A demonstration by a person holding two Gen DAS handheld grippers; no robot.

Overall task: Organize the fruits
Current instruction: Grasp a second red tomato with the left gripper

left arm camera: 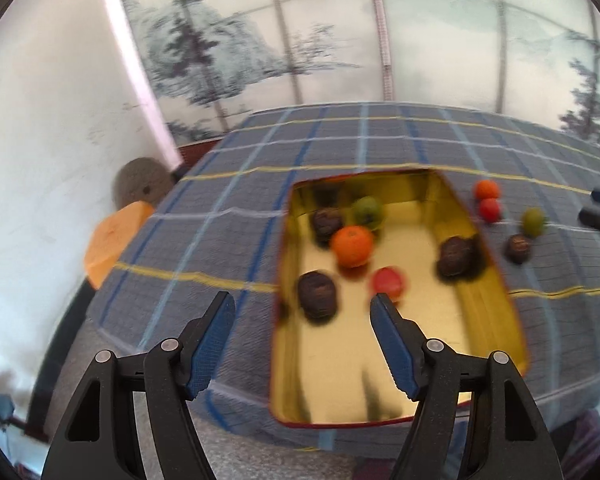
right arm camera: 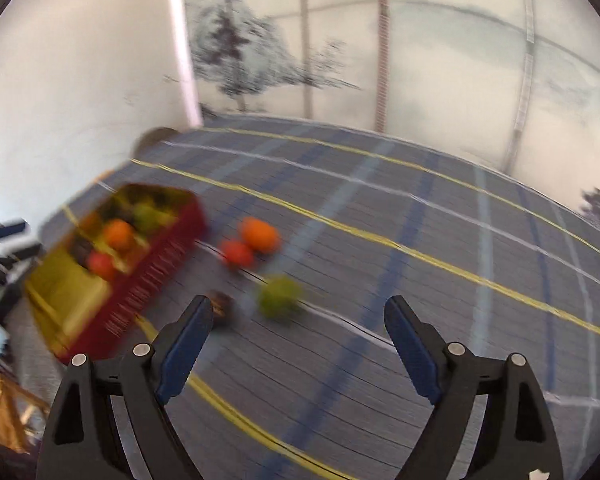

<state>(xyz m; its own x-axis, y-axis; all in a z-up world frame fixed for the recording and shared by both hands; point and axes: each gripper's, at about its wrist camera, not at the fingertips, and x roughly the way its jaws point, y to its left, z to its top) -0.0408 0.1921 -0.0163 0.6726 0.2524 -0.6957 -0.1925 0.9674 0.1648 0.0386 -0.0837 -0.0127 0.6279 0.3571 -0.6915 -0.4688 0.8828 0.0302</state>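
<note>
Blue plaid tablecloth (left arm camera: 228, 216); ink-landscape screen (left arm camera: 340, 40) behind; white wall (left arm camera: 52, 112) left.

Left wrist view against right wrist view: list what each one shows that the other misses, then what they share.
Only the left wrist view looks straight down into the tin, showing its gold floor and three dark fruits inside. Only the right wrist view shows the tin's red outer wall and the wide stretch of bare checked cloth to its right. Both show the orange in the tin, four fruits left on the cloth, and an open, empty hand-held gripper.
</note>
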